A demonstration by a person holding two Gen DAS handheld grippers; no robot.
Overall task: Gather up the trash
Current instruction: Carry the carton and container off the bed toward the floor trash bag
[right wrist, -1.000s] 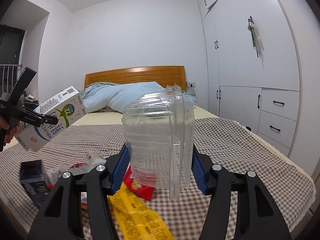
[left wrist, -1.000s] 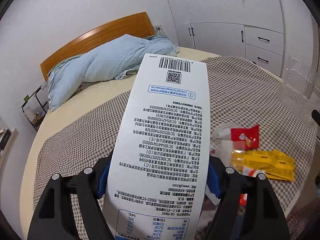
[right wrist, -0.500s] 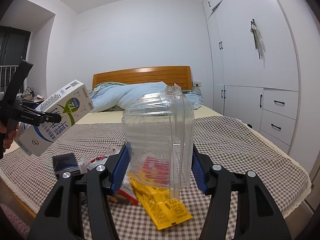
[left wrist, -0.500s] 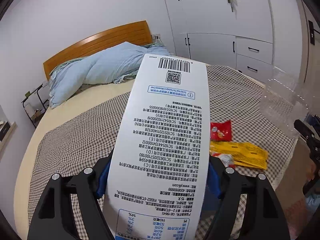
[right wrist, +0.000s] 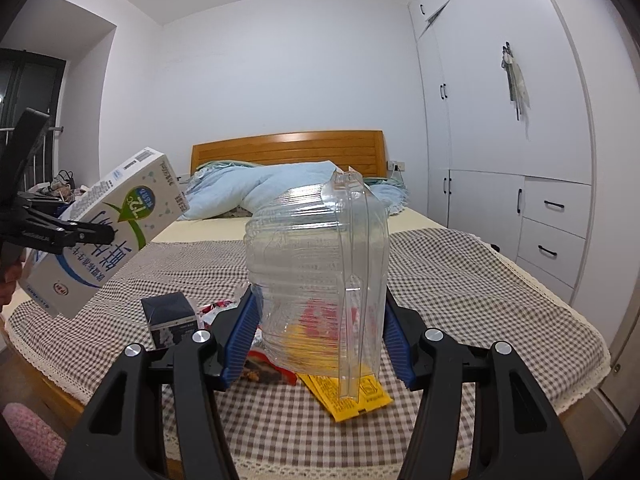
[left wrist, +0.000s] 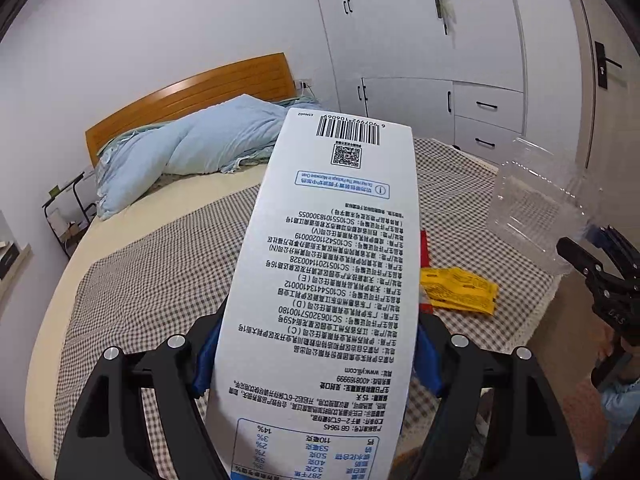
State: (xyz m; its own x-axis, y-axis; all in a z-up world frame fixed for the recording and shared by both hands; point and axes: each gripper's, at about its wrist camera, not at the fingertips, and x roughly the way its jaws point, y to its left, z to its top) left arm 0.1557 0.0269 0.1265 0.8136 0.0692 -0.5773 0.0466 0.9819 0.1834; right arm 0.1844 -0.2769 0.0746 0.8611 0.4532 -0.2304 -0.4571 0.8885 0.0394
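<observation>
My left gripper (left wrist: 316,356) is shut on a white milk carton (left wrist: 332,264) with printed text and a barcode; the same carton (right wrist: 108,228) shows at the left of the right wrist view, held above the bed. My right gripper (right wrist: 316,328) is shut on a clear plastic clamshell box (right wrist: 320,264), also seen at the right of the left wrist view as the clamshell (left wrist: 540,208). Trash lies on the checked bedspread (right wrist: 460,272): a yellow wrapper (left wrist: 460,290), a red wrapper (right wrist: 320,316) seen through the plastic, and a small dark box (right wrist: 170,316).
A blue duvet (left wrist: 188,148) is bunched at the wooden headboard (right wrist: 288,148). White wardrobes and drawers (right wrist: 520,184) line the right wall. A bedside rack (left wrist: 68,216) stands left of the bed. A pink mat (right wrist: 32,436) lies on the floor near the bed's foot.
Both grippers have drawn back from the bed with their loads. The trash pile now lies farther off, and more of the bed's near edge and the floor shows.
</observation>
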